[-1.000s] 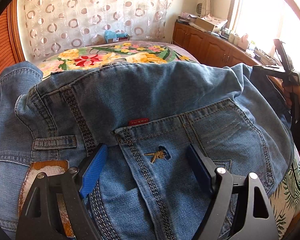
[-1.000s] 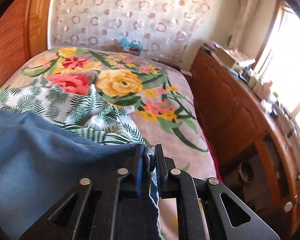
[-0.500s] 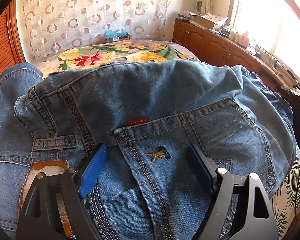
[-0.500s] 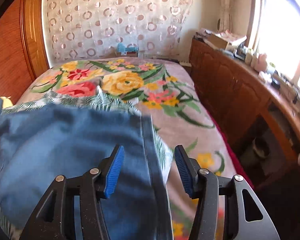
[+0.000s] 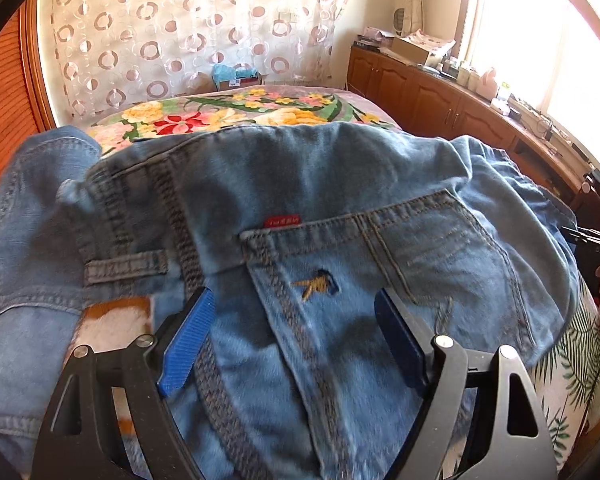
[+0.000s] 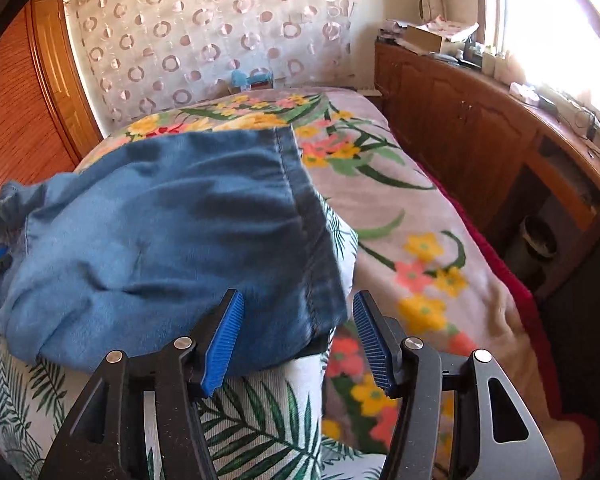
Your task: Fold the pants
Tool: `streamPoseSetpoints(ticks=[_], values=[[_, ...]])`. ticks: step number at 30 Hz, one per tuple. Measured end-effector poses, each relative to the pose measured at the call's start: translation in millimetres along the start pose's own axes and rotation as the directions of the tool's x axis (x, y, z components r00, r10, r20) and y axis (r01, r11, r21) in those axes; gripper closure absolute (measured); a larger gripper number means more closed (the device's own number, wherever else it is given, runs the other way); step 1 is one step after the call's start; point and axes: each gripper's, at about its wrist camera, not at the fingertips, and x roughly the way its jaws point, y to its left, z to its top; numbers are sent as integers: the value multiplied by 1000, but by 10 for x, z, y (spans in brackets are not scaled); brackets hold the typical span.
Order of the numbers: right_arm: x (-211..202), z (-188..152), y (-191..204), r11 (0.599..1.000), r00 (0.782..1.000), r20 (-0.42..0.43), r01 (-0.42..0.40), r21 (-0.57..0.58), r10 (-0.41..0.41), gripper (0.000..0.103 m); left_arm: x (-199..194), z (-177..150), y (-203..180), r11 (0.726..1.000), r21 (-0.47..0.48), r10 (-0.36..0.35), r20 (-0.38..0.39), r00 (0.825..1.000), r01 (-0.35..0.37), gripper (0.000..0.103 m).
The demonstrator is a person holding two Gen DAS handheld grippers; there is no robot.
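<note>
The blue jeans [image 5: 300,208] lie bunched on the flowered bed [image 6: 420,216]. Only the left wrist view shows their back pocket [image 5: 432,264] and red tag; there the left gripper [image 5: 296,340] hovers with jaws wide and empty. The right gripper [image 6: 298,340], whose jaws have just been opening, stands half open over the hem [image 6: 304,216], gripping nothing.

the pants [image 5: 340,184] are faded blue denim, rough, with thick raised seams. both tongs, left [image 5: 296,340] and right [image 6: 298,340], are matt black plastic with ribbed blue pads and shiny metal rivets. the bedspread [image 6: 412,216] looks fuzzy; the cabinet [image 6: 452,120] is glossy wood.
</note>
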Motion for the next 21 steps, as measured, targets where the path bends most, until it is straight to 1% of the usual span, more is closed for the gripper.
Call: streamPoseSetpoints(ticks=[2, 7, 11, 18, 19, 21], values=[[25, 27, -11, 1000, 1000, -13, -6, 9, 6, 44, -105, -39, -1, 1000, 1, 21, 16, 1000, -21, 20], [47, 100, -92, 998, 999, -38, -17, 54, 19, 40, -366, -144, 78, 999, -23, 28, 55, 998, -26, 20], [37, 107, -80, 997, 998, -48, -27, 79, 31, 40, -521, -236, 180, 997, -43, 66, 77, 995, -63, 20], [23, 26, -107, 992, 997, -52, -59, 109, 65, 40, -742, -483, 477, 986, -114, 133, 93, 987, -122, 20], [39, 29, -99, 992, 996, -52, -63, 113, 69, 40, -767, -516, 515, 983, -127, 142, 95, 985, -130, 20], [46, 24, -91, 990, 995, -51, -79, 115, 85, 45, -813, -584, 600, 977, -154, 161, 97, 982, -146, 20]])
